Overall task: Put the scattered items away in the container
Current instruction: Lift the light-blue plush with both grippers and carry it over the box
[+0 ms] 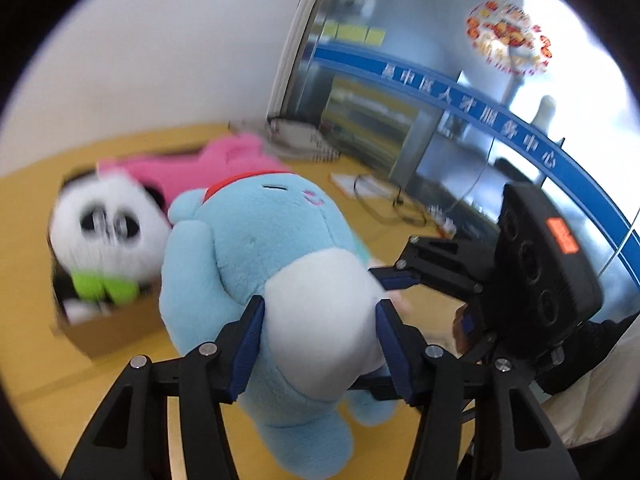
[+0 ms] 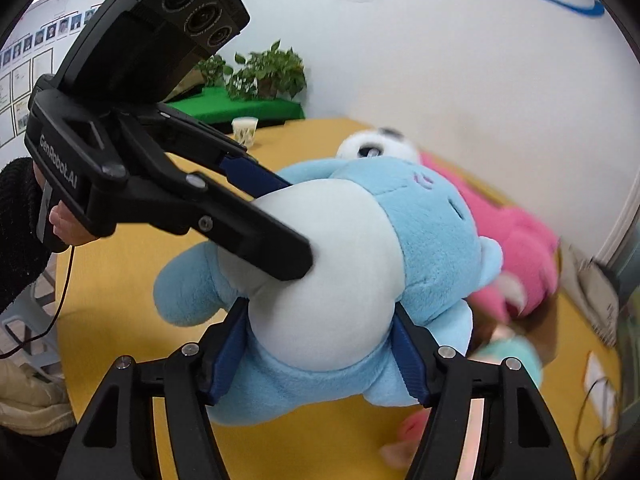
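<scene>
Blue plush (image 1: 256, 248) is pinched at its white belly by both the left gripper (image 1: 320, 344) and the right gripper (image 2: 320, 344), jaws pressed into the fabric on each side. It is held off the yellow tabletop (image 1: 32, 208), just short of the cardboard box (image 1: 108, 332). The box is already crowded by the panda plush (image 1: 104, 224) and pink plush (image 1: 224, 160). Risk: the soft filling could be squeezed out of either grip. If released on top of the pile, it could roll off the box.
</scene>
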{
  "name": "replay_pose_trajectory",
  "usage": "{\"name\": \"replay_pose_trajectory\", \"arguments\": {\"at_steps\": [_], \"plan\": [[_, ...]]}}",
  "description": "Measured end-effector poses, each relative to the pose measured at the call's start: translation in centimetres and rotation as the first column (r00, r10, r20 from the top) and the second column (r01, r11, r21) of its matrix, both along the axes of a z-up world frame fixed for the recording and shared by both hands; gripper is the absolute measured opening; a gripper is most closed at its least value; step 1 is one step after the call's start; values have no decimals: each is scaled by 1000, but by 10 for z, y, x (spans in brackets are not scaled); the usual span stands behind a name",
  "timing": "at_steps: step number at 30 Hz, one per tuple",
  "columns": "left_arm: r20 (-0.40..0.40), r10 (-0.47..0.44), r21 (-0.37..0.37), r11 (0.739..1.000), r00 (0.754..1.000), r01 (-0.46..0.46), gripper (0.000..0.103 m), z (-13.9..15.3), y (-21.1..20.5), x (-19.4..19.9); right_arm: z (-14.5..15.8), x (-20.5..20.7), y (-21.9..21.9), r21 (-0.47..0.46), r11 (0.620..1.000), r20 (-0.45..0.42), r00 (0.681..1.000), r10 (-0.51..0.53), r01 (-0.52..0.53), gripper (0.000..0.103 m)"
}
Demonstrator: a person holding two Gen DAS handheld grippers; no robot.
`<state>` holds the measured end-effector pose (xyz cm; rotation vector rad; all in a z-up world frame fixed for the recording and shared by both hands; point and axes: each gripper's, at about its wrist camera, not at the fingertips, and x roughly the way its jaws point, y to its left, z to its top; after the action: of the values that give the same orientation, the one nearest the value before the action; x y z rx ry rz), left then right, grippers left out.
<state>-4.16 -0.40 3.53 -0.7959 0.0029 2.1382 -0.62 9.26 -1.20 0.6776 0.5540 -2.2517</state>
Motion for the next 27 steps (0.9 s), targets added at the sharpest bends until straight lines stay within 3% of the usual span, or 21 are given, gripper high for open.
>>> {"name": "replay_pose_trajectory", "arguments": {"at_steps": [1,3,4,5,7,8,10,13,15,16,18,21,22,23,24,25,26,27], "plan": [[-41,-15,31,999,999,17,37,18,-1,-3,12,-6,-1,6,1000,-36,999,-2,2,72],[-80,-151,106,982,985,159,4,53,4,-10,35,-24,-4,23,1000,-104,995,-11,14,72],[-86,-238,105,963,967,247,2,65,15,-13,43,-33,-5,22,1000,-122,992,-10,13,69],[-115,-270,51,960,956,277,0,72,29,-13,53,-42,-5,3,1000,-140,990,8,-8,64],[-191,-223,-118,972,956,203,1,76,53,-21,74,-57,-9,-44,998,-197,980,35,-45,64],[-184,-202,-130,975,962,180,1,77,54,-33,80,-72,-9,-53,998,-161,986,33,-42,64],[-110,-152,-58,988,982,146,1,70,38,-64,72,-103,-8,-31,999,-139,990,3,-8,64],[-10,-53,23,998,999,53,1,38,0,-100,30,-134,5,24,998,-62,997,-51,52,62],[72,44,9,999,996,-45,1,9,-17,-122,4,-149,16,6,997,8,997,-82,82,54],[106,77,-4,997,991,-77,1,-3,-22,-129,-3,-154,17,8,996,21,996,-92,92,32],[149,105,-20,994,983,-103,1,-25,-29,-134,-10,-156,22,-1,993,23,993,-114,114,32],[175,100,-12,995,980,-99,2,-44,-30,-133,-8,-152,32,-1,995,56,993,-101,101,38],[178,101,-19,995,979,-99,3,-49,-26,-134,-9,-150,35,-8,995,79,992,-102,103,44],[185,100,-27,995,978,-97,7,-53,-22,-137,-8,-149,40,-30,993,106,988,-109,113,57],[200,96,-32,995,975,-92,17,-55,-20,-139,-6,-150,49,-57,990,133,984,-119,128,67],[221,92,-36,996,971,-86,24,-58,-18,-142,-5,-152,55,-84,987,157,980,-125,140,83],[243,85,-36,996,966,-79,40,-63,-16,-145,-3,-156,60,-102,984,176,976,-127,147,89],[265,74,-28,997,961,-69,48,-67,-12,-149,-2,-159,67,-115,982,200,972,-126,151,89]]}}
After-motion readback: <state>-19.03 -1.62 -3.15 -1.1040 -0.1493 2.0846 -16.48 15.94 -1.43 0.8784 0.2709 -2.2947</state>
